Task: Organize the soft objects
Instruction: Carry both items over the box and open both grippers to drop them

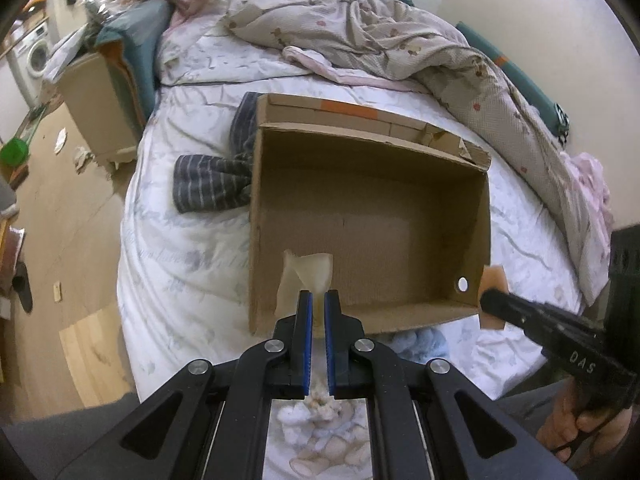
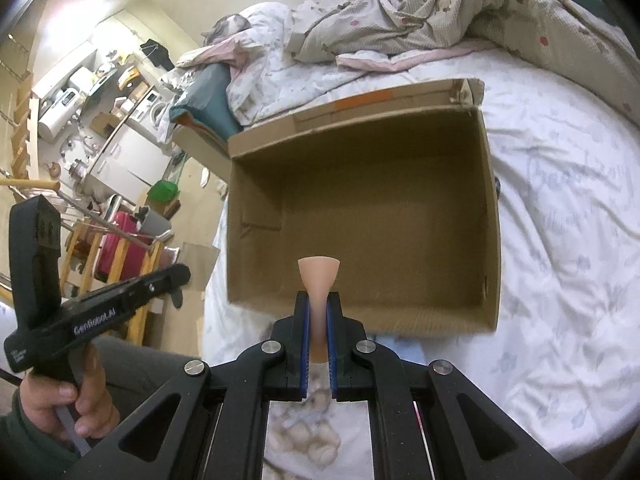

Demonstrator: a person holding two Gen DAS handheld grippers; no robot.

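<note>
An open cardboard box [image 1: 380,240] [image 2: 380,220] stands empty on the white bedsheet [image 1: 180,272]. My left gripper [image 1: 318,294] is shut on a cream corner of a white bear-print cloth [image 1: 320,440], just in front of the box's near wall. My right gripper [image 2: 318,296] is shut on a peach corner of the same cloth [image 2: 308,432], which hangs under both grippers. Each gripper shows in the other's view: the right gripper [image 1: 492,300] by the box's near right corner, the left gripper [image 2: 180,274] off its near left side. A dark striped garment [image 1: 212,188] lies left of the box.
A crumpled floral quilt [image 1: 380,32] [image 2: 460,12] lies across the far side of the bed. Something fluffy and light blue [image 1: 420,340] peeks out by the box's near edge. The bed's edge drops to a wooden floor [image 1: 72,208] on the left, with a beige cabinet [image 1: 100,104] beside it.
</note>
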